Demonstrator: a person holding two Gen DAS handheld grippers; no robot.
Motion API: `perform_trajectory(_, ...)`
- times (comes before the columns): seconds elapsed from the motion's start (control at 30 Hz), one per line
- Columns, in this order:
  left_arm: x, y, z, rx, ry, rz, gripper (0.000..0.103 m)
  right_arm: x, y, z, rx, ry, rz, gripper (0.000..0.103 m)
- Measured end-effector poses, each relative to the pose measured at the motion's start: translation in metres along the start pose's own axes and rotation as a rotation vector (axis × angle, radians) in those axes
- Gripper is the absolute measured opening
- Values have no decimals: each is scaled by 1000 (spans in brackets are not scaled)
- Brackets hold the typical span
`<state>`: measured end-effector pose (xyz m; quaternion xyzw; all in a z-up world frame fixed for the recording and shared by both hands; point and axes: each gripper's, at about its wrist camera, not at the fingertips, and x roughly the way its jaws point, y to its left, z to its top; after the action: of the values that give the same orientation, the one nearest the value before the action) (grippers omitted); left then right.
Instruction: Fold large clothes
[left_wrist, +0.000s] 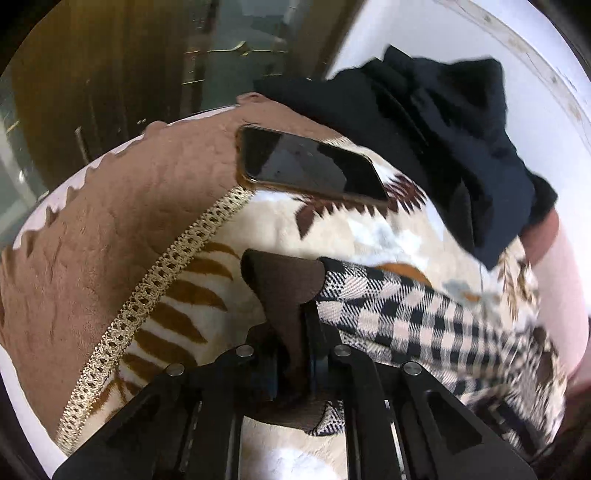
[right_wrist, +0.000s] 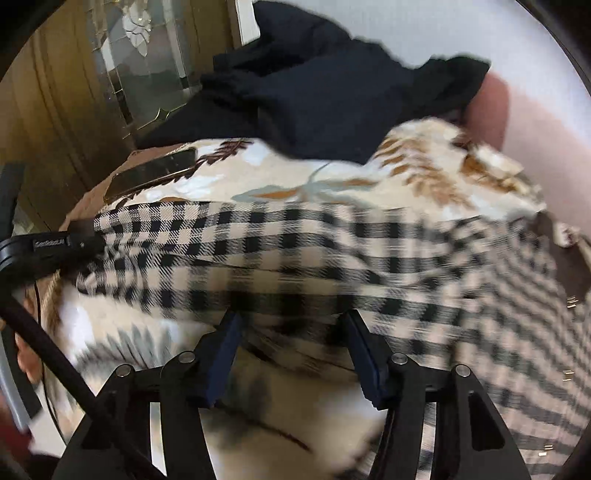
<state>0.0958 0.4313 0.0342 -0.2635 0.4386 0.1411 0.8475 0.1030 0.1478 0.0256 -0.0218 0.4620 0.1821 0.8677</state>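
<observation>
Checked cloth runs left to right across the blanket (right_wrist: 332, 173): our left gripper (left_wrist: 295, 332) pinches the brown-lined end of the checked garment (right_wrist: 295, 251), whose long axis stretches rightward to our right gripper (right_wrist: 291, 332), fingers wide, its edge just ahead, so right is nearer.

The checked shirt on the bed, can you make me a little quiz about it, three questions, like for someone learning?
1. True or false: the left tool is shut on the checked shirt.
2. What lies on the blanket beyond the shirt, near the brown border?
A. a phone
B. a book
C. a cup
3. Fill in: the right tool is ____, with nothing between its fingers.

Key:
1. True; it pinches a brown-lined edge.
2. A, the phone.
3. Open.
</observation>
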Motion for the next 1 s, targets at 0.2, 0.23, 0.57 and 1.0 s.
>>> perform_trajectory(0.2, 1, -9, 1, -2, -9, 45, 11, 18, 3, -1, 11, 34, 2, 70)
perform_trajectory(0.23, -1, -10, 1, -1, -16, 51, 11, 15, 3, -2, 6, 40, -1, 71)
perform_trajectory(0.57, -54, -56, -24, 152, -193, 64, 35, -86, -108, -77, 114, 20, -51, 71)
perform_trajectory(1.0, -96, -224, -187, 734, -149, -189, 54, -309, -394, -290, 630, 48, -365, 76)
